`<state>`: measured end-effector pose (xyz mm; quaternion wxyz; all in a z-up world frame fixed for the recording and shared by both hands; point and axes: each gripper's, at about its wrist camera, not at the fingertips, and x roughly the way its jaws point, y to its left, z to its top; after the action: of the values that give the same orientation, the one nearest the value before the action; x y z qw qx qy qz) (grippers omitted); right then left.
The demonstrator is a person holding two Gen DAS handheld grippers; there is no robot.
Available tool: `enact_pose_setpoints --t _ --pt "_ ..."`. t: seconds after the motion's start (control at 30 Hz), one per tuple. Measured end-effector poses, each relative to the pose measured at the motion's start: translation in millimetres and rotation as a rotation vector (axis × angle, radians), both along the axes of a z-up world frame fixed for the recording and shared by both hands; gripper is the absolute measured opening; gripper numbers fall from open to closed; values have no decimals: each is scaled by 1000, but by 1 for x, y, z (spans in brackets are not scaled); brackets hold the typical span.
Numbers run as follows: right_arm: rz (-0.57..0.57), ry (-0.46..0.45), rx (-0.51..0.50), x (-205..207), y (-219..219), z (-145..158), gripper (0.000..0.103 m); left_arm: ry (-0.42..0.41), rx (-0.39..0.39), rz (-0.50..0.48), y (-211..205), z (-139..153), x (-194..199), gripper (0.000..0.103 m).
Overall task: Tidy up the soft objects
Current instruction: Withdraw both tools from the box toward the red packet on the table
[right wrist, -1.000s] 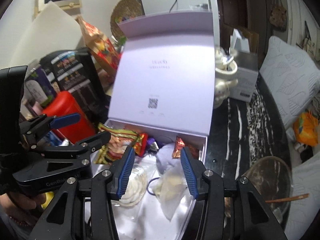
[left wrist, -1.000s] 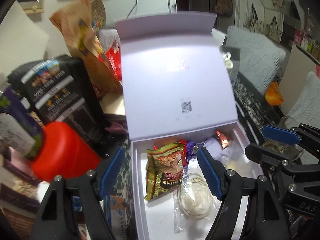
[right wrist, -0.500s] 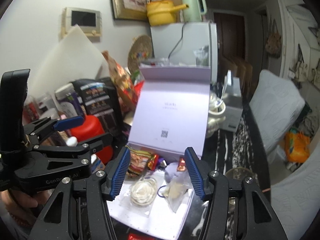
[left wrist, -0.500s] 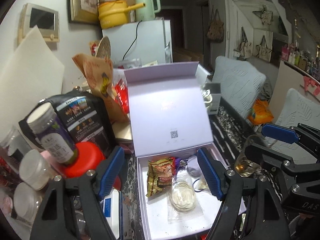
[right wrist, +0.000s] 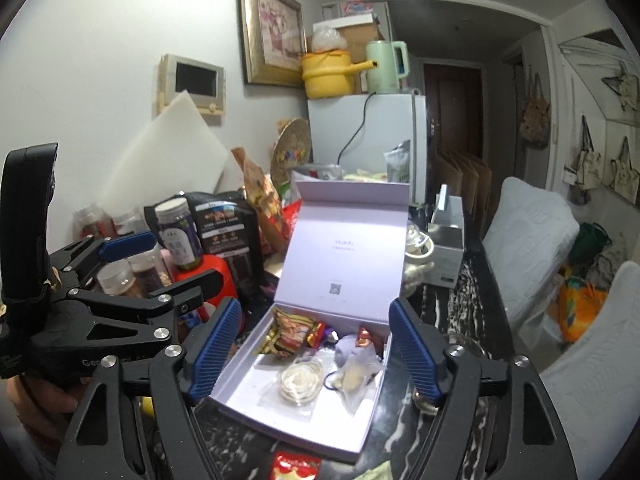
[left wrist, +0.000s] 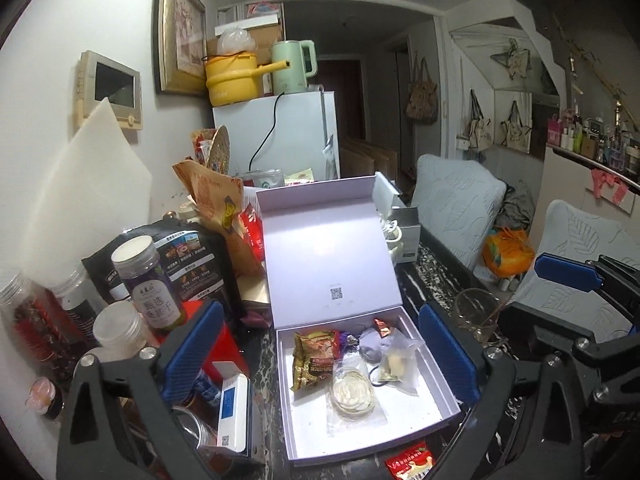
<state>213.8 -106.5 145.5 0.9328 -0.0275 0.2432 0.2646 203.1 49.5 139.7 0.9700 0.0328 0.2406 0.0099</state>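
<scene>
Sitting in the open lilac cardboard box (left wrist: pixel 436 364) on the cluttered dark marbled table (left wrist: pixel 432 276): gold-brown snack packet (left wrist: pixel 314 360), clear bagged white coil (left wrist: pixel 352 390), small clear pouch (left wrist: pixel 396 364). Waiting outside, nearer the camera: red sachet (left wrist: pixel 410 462). Opening, holding nothing: left gripper (left wrist: pixel 320 354), right gripper (right wrist: pixel 314 348). Receding from the box compared with a second ago.

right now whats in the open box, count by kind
snack packet: 1
clear bags (round white thing, pale lumps): 2
small wrapped sweets: at least 3, some partly hidden
purple-grey soft lump: 1
black hair tie: 1
total: about 8 in the box
</scene>
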Motion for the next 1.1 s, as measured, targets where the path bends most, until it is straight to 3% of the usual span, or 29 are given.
enact_pose_setpoints --t 0.1,0.37,0.73,1.1 --pt "-18 -14 8 -15 -5 3 84 -1 -20 -11 0 0 -11 100" --pt "-58 -22 15 -51 -17 -4 87 12 -34 -33 -2 -11 -40 100" --pt "-100 36 21 -89 -25 -38 87 68 -33 -52 -7 -41 -75 100" --pt "-78 91 9 -115 -19 -84 86 165 -42 -71 -9 -83 -85 100"
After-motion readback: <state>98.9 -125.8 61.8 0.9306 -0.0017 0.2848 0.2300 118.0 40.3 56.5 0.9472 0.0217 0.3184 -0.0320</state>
